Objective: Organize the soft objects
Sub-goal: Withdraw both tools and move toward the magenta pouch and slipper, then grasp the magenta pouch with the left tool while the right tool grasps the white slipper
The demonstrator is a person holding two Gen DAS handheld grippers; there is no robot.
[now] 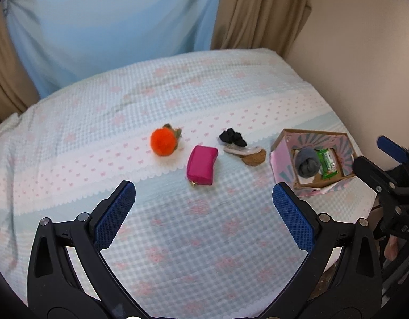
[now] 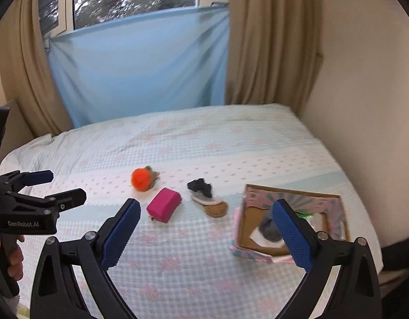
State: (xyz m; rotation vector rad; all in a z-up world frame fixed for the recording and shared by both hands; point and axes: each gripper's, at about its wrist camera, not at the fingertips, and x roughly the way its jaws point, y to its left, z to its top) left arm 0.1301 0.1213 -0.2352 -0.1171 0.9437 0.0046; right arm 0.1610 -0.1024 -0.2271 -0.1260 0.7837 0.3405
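Left gripper (image 1: pixel 204 199): jaws wide apart, empty, above the bed's (image 1: pixel 178 239) near edge.
Right gripper (image 2: pixel 206 219): spread, empty.
Pink pouch (image 1: pixel 201 164): mid-bed, just ahead of left gripper.
Box (image 1: pixel 281 156): near the bed's right edge, holding a grey ball.

So on the bed (image 1: pixel 178 239) there's a loose row of soft stuff. Far left is a fuzzy orange pom-pom (image 1: pixel 163 142) with some brownish-green leafy bit stuck on its far side. Just right of it, closer to the near edge, a hot pink zip pouch (image 1: pixel 201 165) lies flat, zipper pull at its near corner. Next over is a tan slipper sock (image 1: pixel 248 154) with a pale fluffy cuff, lying on its side, and a crumpled black fabric thing (image 1: pixel 232 137) touching its far end. Far right is an open cardboard box (image 1: pixel 281 159) with pink-and-teal patterned walls, holding a grey rolled-up bundle (image 1: pixel 307 162) beside a green packet (image 1: pixel 328 165).
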